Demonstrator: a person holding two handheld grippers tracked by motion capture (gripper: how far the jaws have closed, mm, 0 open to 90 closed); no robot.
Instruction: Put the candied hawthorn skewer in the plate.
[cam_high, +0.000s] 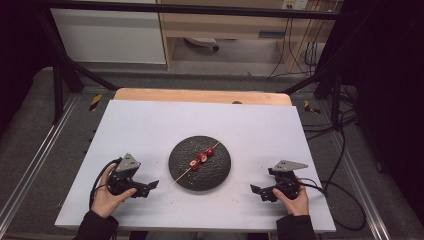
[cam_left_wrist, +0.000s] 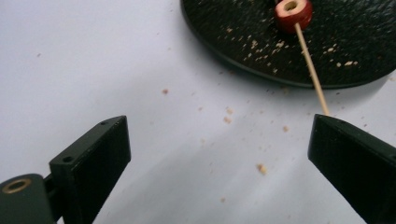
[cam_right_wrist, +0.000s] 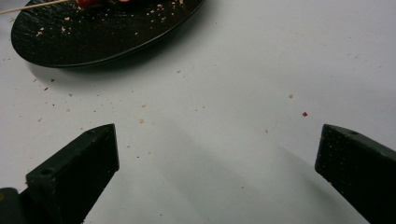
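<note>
High view: a white desk carries a black plate at its centre, on which lies a wooden skewer threaded with three red fruit slices; the skewer's bare end overhangs the plate rim toward the left gripper. The right gripper rests well apart from the plate on the other side, each gripper held by one hand.

Left gripper view: the jaws stand wide with nothing between them; the skewer's bare tip lies just beside the right-hand jaw, and one red slice sits on the plate beyond (crumbs are scattered over plate and desk).

Right gripper view: the jaws stand wide and empty over bare desk, the plate edge ahead at upper left.

Risk, as a judgement: a jaw nudging the thin skewer could roll it or tip slices off the plate.
</note>
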